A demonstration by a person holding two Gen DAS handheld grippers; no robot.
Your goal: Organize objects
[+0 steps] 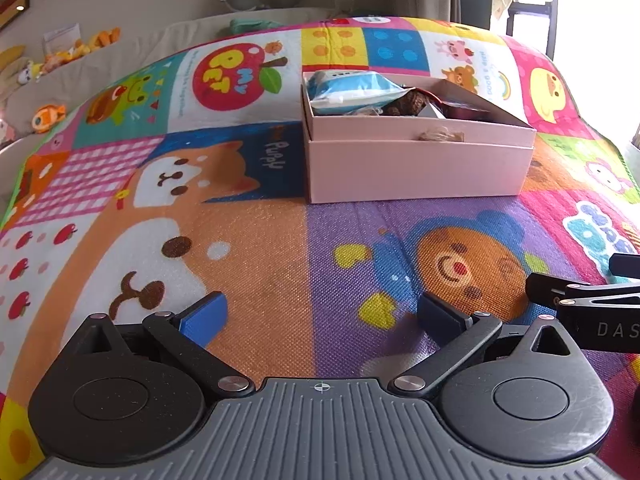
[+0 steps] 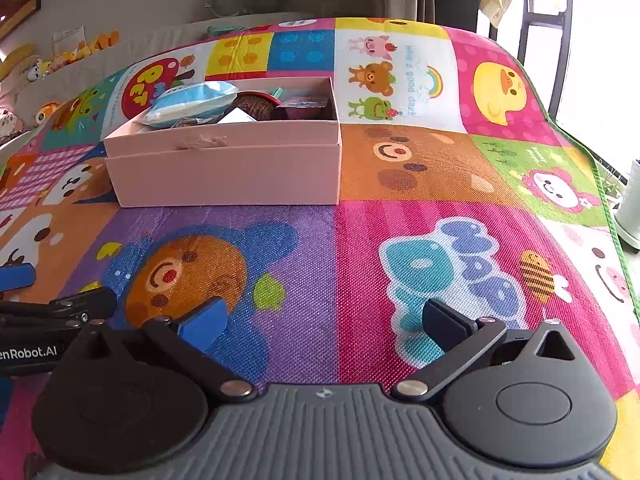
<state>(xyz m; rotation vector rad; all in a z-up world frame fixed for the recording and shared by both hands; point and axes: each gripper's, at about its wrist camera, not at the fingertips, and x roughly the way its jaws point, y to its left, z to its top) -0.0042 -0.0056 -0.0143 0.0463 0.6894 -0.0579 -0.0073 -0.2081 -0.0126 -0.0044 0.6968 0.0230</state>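
Observation:
A pink cardboard box (image 1: 416,168) (image 2: 228,172) stands on the colourful play mat, nested in its lid. Inside lie a blue-and-white pouch (image 1: 352,92) (image 2: 192,100), a brown knitted thing (image 1: 408,104) (image 2: 252,104) and a dark red item (image 2: 304,106). My left gripper (image 1: 322,316) hovers low over the mat, well short of the box, open and holding nothing. My right gripper (image 2: 324,320) is beside it to the right, also open and holding nothing. Each gripper's side shows at the edge of the other's view.
The play mat (image 2: 400,240) covers a raised surface; its green edge (image 2: 600,184) drops off at the right. Plush toys (image 1: 52,116) line the far left by the wall. A chair (image 2: 544,20) and a bright window stand at the far right.

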